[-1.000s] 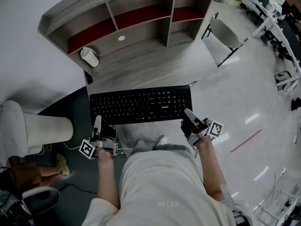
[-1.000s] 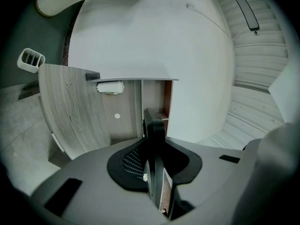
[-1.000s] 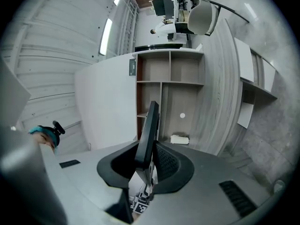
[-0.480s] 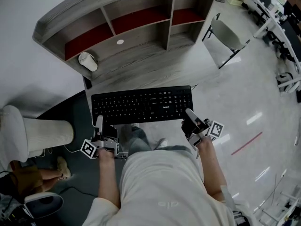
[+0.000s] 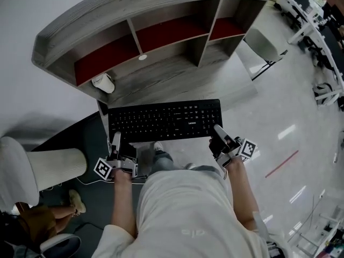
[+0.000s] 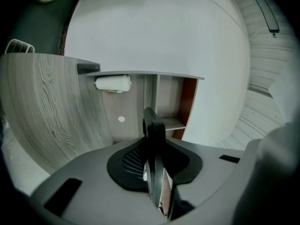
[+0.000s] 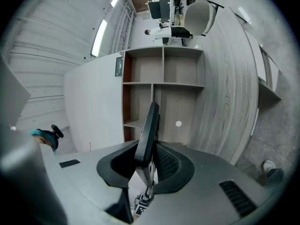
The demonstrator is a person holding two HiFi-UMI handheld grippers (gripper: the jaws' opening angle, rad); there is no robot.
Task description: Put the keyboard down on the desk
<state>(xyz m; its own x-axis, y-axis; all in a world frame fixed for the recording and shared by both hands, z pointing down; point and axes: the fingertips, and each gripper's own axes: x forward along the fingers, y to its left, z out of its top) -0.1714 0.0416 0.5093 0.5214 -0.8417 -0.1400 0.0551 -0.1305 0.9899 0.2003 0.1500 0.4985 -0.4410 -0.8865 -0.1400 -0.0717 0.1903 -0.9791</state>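
**Position of the task item.** The keyboard [image 5: 164,120] is held clear of the desk [image 5: 177,82], keys up and roughly level. Its far long edge is near the desk's front edge. Whether it overlaps the desk cannot be told.

**Grip.** The left gripper [image 5: 114,141] is clenched on the left end of the near edge. The right gripper [image 5: 217,130] is clenched on the right end. In each gripper view the board is seen edge-on between the pads, which are pressed against its faces.

**Reason for the hold.** A grip at both ends is judged to keep the long board level and untwisted for setting down flat.

**Surroundings.** A white object [image 5: 102,82] lies on the desk's left, below the shelf unit [image 5: 134,31], apart from the keyboard.

**Status.** Placement is not yet made.
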